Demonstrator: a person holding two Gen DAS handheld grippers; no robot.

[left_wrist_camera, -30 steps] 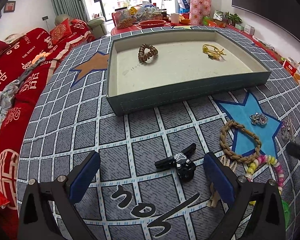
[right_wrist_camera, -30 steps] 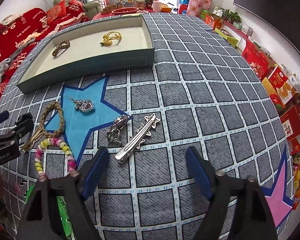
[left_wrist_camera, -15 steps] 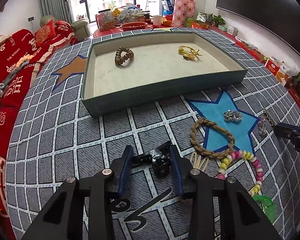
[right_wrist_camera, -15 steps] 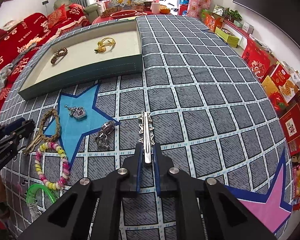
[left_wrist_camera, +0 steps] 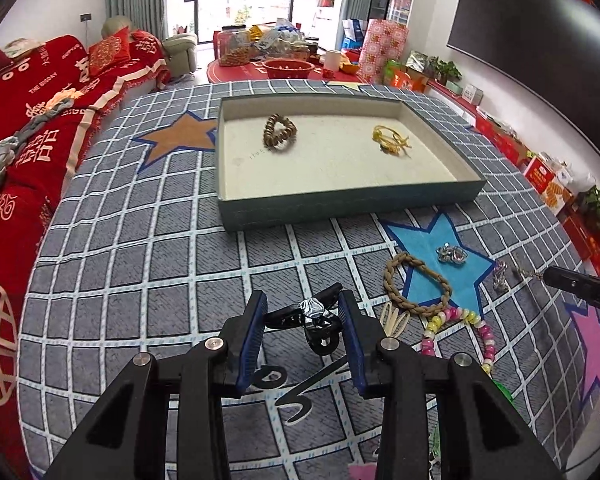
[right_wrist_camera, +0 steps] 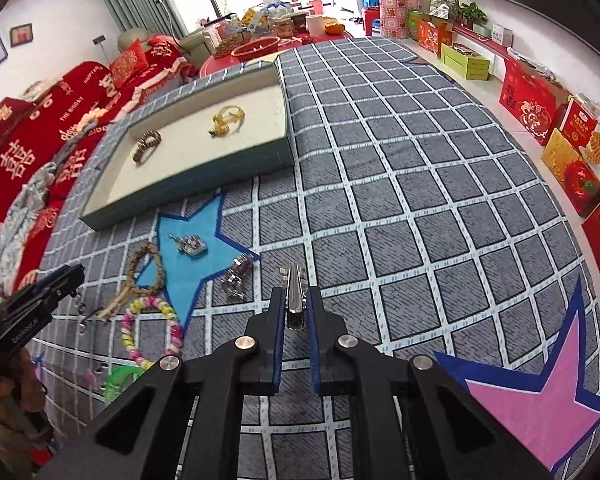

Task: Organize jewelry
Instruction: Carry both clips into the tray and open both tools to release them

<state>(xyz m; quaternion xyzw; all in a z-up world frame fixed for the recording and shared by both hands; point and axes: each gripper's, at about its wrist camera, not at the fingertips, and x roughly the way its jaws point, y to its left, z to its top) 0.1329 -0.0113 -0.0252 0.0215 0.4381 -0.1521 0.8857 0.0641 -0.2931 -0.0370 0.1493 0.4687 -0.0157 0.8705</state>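
Observation:
My left gripper (left_wrist_camera: pixel 303 308) is shut on a black hair claw clip (left_wrist_camera: pixel 314 318), held just above the checked cloth. My right gripper (right_wrist_camera: pixel 296 300) is shut on a silver hair clip (right_wrist_camera: pixel 295 294) that sticks out forward between the blue pads. The teal tray (left_wrist_camera: pixel 340 204) lies ahead and holds a brown spiral hair tie (left_wrist_camera: pixel 279 131) and a yellow hair tie (left_wrist_camera: pixel 388 138). On the cloth lie a braided tan bracelet (left_wrist_camera: pixel 414 284), a pastel bead bracelet (left_wrist_camera: pixel 460 328), a silver heart charm (left_wrist_camera: pixel 451 254) and a small silver clasp piece (right_wrist_camera: pixel 236 278).
The checked grey cloth (right_wrist_camera: pixel 400 168) has blue, orange and pink star patches. A red sofa (left_wrist_camera: pixel 28 120) runs along the left. Red boxes (right_wrist_camera: pixel 572 128) line the floor at the right. A cluttered red table (left_wrist_camera: pixel 284 64) stands behind the tray.
Both grippers closed from wide open, the left onto the black claw clip, the right onto the silver hair clip. Both then rose off the cloth with their clips and tilted towards the tray.

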